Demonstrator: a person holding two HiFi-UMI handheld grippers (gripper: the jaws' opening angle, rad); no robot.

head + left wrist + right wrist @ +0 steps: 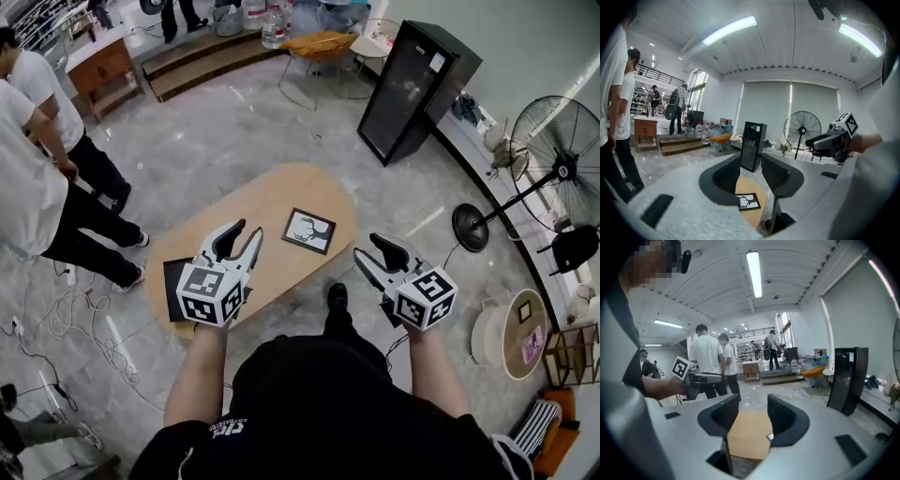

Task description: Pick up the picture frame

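The picture frame (308,231), black-edged with a dark drawing on white, lies flat on the oval wooden table (281,192), right of its middle. My left gripper (242,236) hovers over the table just left of the frame, jaws apart and empty. In the left gripper view the frame (749,201) shows low between the fingers, ahead of them. My right gripper (373,251) hangs off the table's near right edge, open and empty. In the right gripper view only a corner of the frame (770,437) peeks past the right finger (785,420).
A flat black item (176,281) lies on the table's left end under my left gripper. Two people (37,178) stand at the left, with cables (56,328) on the floor. A black cabinet (412,89) and a standing fan (553,164) are at the right.
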